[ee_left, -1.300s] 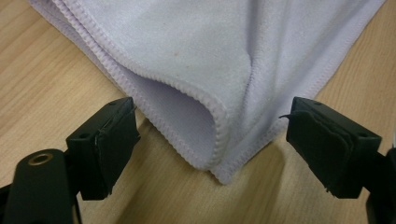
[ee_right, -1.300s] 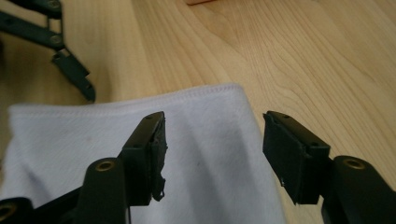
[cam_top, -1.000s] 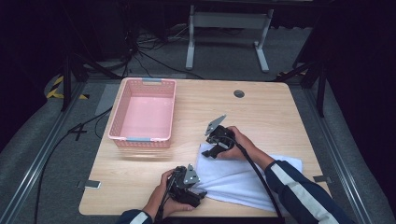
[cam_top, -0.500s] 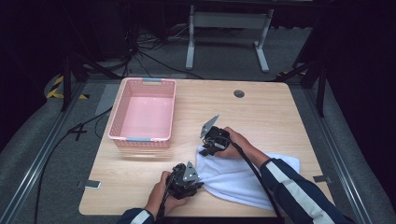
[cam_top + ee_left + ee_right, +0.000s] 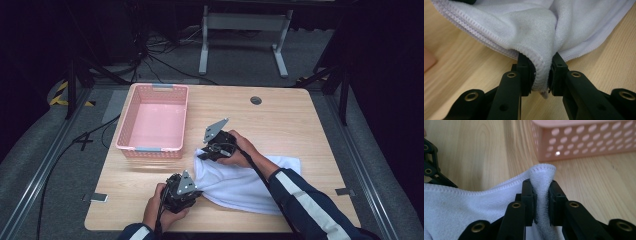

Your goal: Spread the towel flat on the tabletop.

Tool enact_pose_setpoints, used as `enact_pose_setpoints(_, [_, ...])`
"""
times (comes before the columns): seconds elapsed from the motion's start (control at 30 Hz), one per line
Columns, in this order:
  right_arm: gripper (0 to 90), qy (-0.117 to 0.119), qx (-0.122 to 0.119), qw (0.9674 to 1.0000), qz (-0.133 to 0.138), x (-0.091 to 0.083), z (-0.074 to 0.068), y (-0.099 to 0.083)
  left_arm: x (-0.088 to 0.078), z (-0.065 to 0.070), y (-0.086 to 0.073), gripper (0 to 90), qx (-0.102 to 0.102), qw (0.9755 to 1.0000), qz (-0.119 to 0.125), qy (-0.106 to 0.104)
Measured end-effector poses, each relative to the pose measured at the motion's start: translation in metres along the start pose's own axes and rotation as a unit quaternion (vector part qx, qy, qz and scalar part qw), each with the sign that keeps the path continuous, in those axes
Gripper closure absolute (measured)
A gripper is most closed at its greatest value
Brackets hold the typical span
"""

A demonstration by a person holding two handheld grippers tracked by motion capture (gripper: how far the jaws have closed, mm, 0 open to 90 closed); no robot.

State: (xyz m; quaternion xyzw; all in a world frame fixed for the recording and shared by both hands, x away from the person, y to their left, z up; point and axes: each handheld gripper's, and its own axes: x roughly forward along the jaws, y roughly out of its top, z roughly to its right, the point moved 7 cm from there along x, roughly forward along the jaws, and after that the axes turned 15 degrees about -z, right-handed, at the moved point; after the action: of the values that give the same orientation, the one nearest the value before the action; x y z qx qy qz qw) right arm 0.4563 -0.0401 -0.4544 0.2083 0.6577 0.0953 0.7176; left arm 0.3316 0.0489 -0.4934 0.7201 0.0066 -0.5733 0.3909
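Filling the middle of the high view, the wooden table (image 5: pixel 295 120) carries a pink basket (image 5: pixel 155 122) at centre left and a white towel (image 5: pixel 245 182) toward the lower right, whose near edge is covered by a striped sleeve (image 5: pixel 310 205). The towel's folds hide how its layers lie. The right gripper (image 5: pixel 202 155), just below the basket's near corner, has just been closing; in the right gripper view its jaws pinch a towel corner (image 5: pixel 542 182), with the basket's pierced wall (image 5: pixel 586 142) cut off at the top. The left gripper (image 5: pixel 192 192), low in the high view, has also been closing, and its jaws clamp a bunched hem (image 5: pixel 541 75) whose tip hangs between them.
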Motion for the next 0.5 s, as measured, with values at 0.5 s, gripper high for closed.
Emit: enact_pose_setpoints(0.5, [77.1, 0.005, -0.016, 0.9958, 0.090, -0.068, 0.003, -0.003, -0.030, 0.014, 0.049, 74.4, 0.074, 0.9937, 0.082, 0.019])
